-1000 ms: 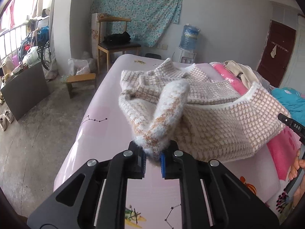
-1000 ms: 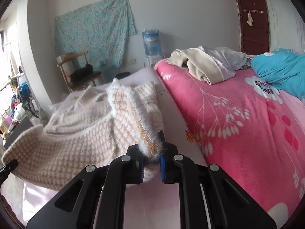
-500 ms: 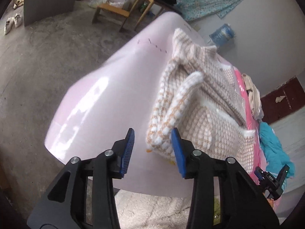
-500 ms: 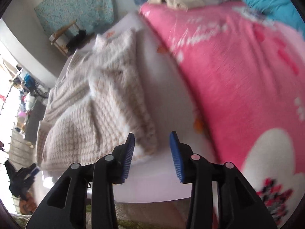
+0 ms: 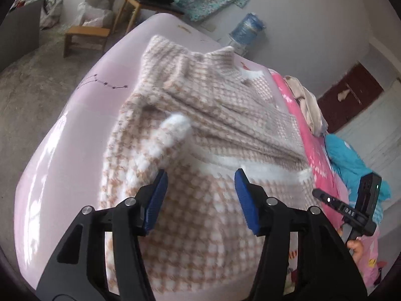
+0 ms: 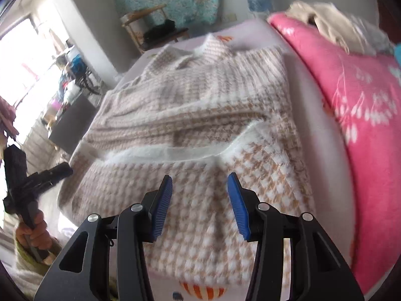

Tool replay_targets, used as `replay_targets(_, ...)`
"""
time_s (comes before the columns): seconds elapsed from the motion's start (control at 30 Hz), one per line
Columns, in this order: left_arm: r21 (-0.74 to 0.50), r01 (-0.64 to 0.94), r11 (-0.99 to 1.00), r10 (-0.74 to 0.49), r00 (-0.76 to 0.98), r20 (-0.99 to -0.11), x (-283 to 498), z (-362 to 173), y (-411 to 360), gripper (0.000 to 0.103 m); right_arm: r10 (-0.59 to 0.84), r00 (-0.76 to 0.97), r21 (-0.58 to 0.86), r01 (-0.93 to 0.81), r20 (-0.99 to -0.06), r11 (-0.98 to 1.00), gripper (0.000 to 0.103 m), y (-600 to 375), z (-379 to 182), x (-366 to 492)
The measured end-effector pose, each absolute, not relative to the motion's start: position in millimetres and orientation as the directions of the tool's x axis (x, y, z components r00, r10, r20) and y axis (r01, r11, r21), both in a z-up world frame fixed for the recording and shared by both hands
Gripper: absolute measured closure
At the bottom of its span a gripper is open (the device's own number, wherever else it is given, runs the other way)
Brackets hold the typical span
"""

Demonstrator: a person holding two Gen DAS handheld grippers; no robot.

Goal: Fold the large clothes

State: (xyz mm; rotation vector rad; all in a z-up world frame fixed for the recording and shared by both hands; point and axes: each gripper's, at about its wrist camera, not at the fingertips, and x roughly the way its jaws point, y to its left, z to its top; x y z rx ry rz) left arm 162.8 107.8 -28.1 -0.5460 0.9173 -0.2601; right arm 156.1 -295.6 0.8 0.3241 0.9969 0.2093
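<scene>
- Now that both hems have been let go, we see the checked knit sweater (image 6: pixel 200 115) lying on the pale pink bedsheet (image 5: pixel 75 115), its lower half doubled up over the chest; a second ago each gripper pinched a corner of it in the air.
- Our left gripper (image 5: pixel 200 195) has its jaws opening, with nothing between the blue pads (image 5: pixel 156 200); the knit lies below them.
- Our right gripper (image 6: pixel 199 205) stands parted too, empty, above the near edge of the fold.
- One sleeve cuff (image 5: pixel 175 128) sticks up loosely on the left side, so we judge the fold made but untidy.
- Beside it lies the pink floral blanket (image 6: pixel 363 105), just off the sweater's right edge.
- Next, we think, comes tucking that sleeve and folding again.
</scene>
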Motion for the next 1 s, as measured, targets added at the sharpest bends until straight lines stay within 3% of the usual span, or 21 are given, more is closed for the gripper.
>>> replay_targets(0.1,-0.620,-0.086,0.780,-0.459,0.594,-0.661,178.8,-44.9,135.1,0.055,0.291,0.507,0.373,0.067,-0.812,0.925,0.058,-316.2,-13.4,163.2)
replay_targets(0.2,-0.616,-0.091,0.782,-0.446,0.608,-0.657,174.9,-33.2,136.3,0.052,0.295,0.534,0.396,0.083,-0.793,0.914,0.057,-324.6,0.3,156.1)
replay_targets(0.33,-0.598,0.041,0.801,-0.501,0.594,-0.630,161.9,-11.5,110.2,0.047,0.374,0.536,0.420,-0.039,-0.757,0.907,0.044,-302.1,19.2,148.9)
replay_targets(0.47,-0.465,0.117,0.878,-0.457,0.495,-0.739,158.4,-20.1,61.9,0.047,0.369,0.474,0.351,-0.128,-0.800,0.927,0.042,-265.9,11.1,155.0)
replay_targets(0.6,-0.329,0.108,0.938,-0.339,0.484,-0.807,156.2,-36.4,38.8,0.058,0.338,0.436,0.331,-0.095,-0.834,0.939,0.043,-259.5,-10.5,162.4)
replay_targets(0.63,-0.290,0.115,0.950,-0.307,0.498,-0.811,154.3,-36.4,35.0,0.065,0.320,0.426,0.313,-0.089,-0.846,0.946,0.047,-258.6,-16.4,163.2)
replay_targets(0.67,-0.257,0.119,0.959,-0.281,0.505,-0.816,153.1,-36.1,31.7,0.070,0.280,0.424,0.269,-0.088,-0.861,0.959,0.060,-255.7,-19.4,162.4)
replay_targets(0.73,-0.231,0.137,0.963,-0.268,0.506,-0.820,151.3,-35.8,27.2,0.091,0.265,0.436,0.240,-0.113,-0.860,0.964,0.075,-250.4,-17.3,159.2)
replay_targets(0.8,-0.219,0.149,0.964,-0.265,0.508,-0.820,151.0,-33.0,24.3,0.099,0.235,0.446,0.203,-0.119,-0.864,0.972,0.096,-245.7,-15.4,157.4)
replay_targets(1.0,-0.230,0.140,0.963,-0.266,0.618,-0.740,150.6,8.0,37.5,0.101,0.218,0.554,0.183,-0.120,-0.803,0.976,0.098,-246.8,24.8,157.7)
